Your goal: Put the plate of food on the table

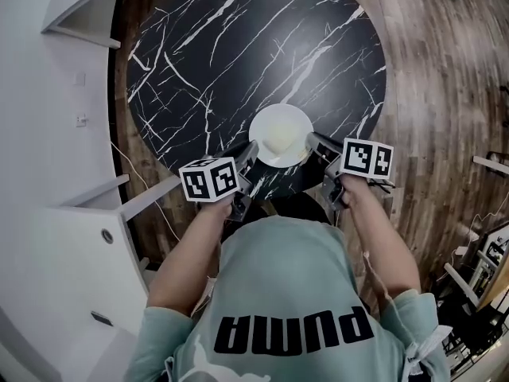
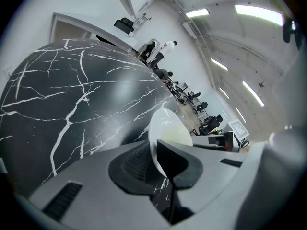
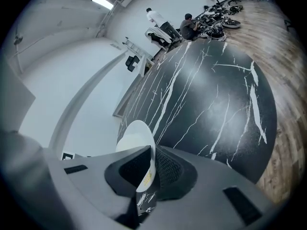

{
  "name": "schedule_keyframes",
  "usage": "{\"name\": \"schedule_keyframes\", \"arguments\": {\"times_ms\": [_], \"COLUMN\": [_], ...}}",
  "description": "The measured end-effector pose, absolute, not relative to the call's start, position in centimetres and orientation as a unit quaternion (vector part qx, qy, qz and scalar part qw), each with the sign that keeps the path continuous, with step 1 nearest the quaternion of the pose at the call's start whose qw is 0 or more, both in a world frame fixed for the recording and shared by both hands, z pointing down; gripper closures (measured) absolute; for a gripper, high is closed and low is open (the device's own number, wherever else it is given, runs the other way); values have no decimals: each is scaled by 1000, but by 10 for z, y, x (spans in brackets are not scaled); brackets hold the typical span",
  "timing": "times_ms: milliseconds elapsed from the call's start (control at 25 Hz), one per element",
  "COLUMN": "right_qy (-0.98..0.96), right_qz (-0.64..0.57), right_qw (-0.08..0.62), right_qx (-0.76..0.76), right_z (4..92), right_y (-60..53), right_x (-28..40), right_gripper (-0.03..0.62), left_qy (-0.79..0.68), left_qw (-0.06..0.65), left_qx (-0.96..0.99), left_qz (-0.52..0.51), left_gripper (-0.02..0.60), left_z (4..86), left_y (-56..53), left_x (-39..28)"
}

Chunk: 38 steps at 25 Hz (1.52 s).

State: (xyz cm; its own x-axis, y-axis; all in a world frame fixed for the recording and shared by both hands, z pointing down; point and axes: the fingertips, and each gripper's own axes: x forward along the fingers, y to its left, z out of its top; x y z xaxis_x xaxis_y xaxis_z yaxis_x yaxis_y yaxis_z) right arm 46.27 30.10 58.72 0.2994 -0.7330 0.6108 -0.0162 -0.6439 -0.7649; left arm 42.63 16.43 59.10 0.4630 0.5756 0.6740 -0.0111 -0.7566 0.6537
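**Plate (image 1: pixel 266 122) pinched at both rims, at near edge of surface**

Left gripper (image 2: pixel 160 171): jaws pinch the plate's left rim, edge-on. Right gripper (image 3: pixel 146 174): jaws pinch the opposite rim the same way. Plate spans straight across between the two and looks level from the head view, with pale food (image 1: pixel 280 142) in its middle. It is round, so no long axis, and neither hand is nearer since both are on it. Plate is over the near edge of the dark marbled surface (image 1: pixel 238 54), just in front of the person. Cannot tell if its base touches yet. Likely next: settle it straight down, then back each pair of jaws outward off its own rim. Bare surface lies ahead of the jaws.
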Motion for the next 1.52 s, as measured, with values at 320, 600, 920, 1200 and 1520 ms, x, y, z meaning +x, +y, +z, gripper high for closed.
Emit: {"name": "schedule_keyframes", "arguments": {"times_ms": [320,600,920,1200,1520], "right_qy": [251,246,237,229,218], "right_qz": [-547,-554,-558,-559,-563], "right_qw": [329,326,311,302,290], "right_qx": [-728,-726,-732,-737,-743], "right_z": [612,621,632,637,643], "right_y": [310,310,312,312,311], "right_x": [473,475,477,478,479], "right_gripper": [560,560,559,559,559], "left_qy": [172,168,170,171,170], "left_qw": [289,275,273,263,258], "left_qx": [795,793,790,792,792], "left_qz": [504,516,522,523,526], "left_gripper": [531,528,526,525,525], "left_z": [616,627,635,640,646], "left_y": [174,174,177,177,176], "left_x": [435,437,438,441,442]}}
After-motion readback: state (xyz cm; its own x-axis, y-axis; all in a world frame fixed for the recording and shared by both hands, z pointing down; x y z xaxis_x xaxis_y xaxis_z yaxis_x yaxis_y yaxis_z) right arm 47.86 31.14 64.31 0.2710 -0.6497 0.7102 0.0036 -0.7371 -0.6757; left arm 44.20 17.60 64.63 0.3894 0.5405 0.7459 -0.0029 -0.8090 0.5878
